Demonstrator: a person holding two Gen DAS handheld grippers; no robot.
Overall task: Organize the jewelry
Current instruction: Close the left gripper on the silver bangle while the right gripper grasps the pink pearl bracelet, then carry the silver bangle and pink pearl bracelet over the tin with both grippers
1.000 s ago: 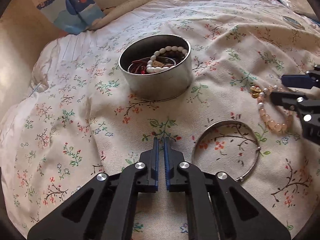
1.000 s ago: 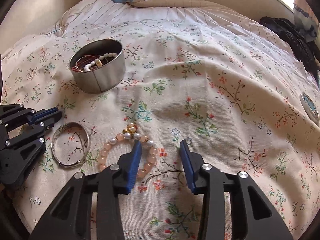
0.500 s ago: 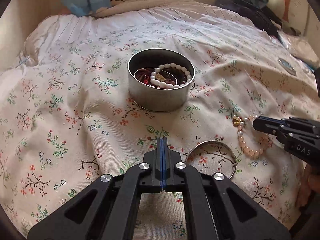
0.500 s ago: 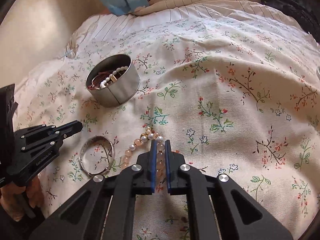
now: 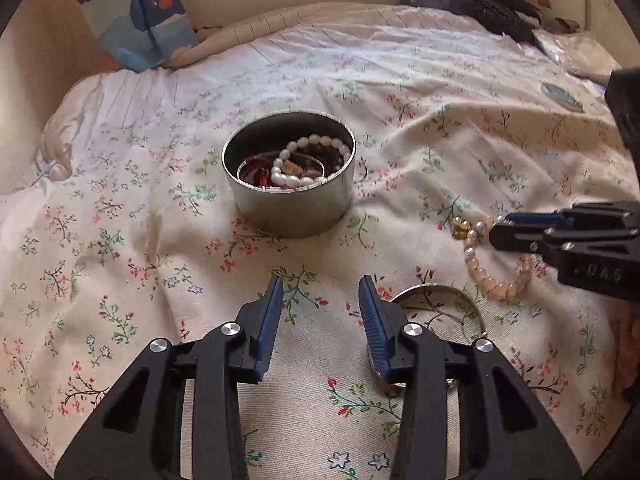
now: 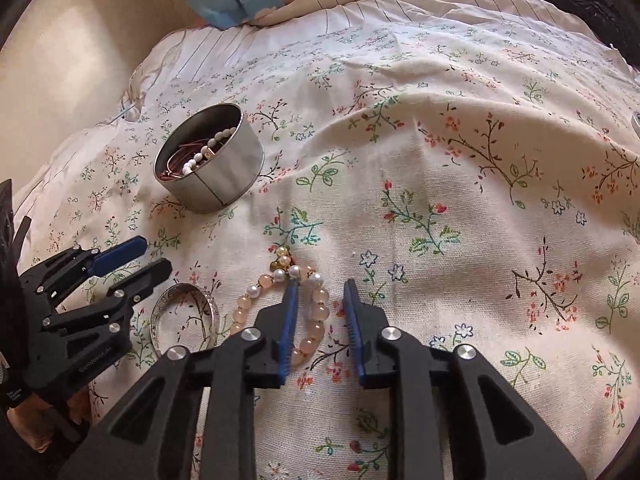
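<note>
A round metal tin (image 5: 288,204) (image 6: 224,176) stands on the floral bedspread, holding a white pearl bracelet (image 5: 304,160) and some red pieces. A silver bangle (image 5: 436,290) (image 6: 184,312) lies flat in front of it, partly behind my left gripper's right finger. A pink bead bracelet (image 5: 496,280) (image 6: 320,312) with a gold charm lies to its right. My left gripper (image 5: 320,284) (image 6: 148,256) hangs over bare cloth, its jaws opening with nothing between them. My right gripper (image 6: 322,286) (image 5: 500,228) is just above the pink bracelet, jaws opening, several beads showing between the fingers, untouched by the pads.
A blue patterned cushion (image 5: 136,12) leans at the back left against the wall. Dark clothing (image 5: 472,0) lies at the back right, with a small round disc (image 5: 560,96) on the spread near it. The bedspread (image 6: 440,160) is wrinkled. A person's hand (image 6: 24,420) holds the left gripper.
Both grippers were shut half a second ago and now stand apart. The right one had been open before that, closed over the pink bracelet, then reopened. The left one rose slightly.
</note>
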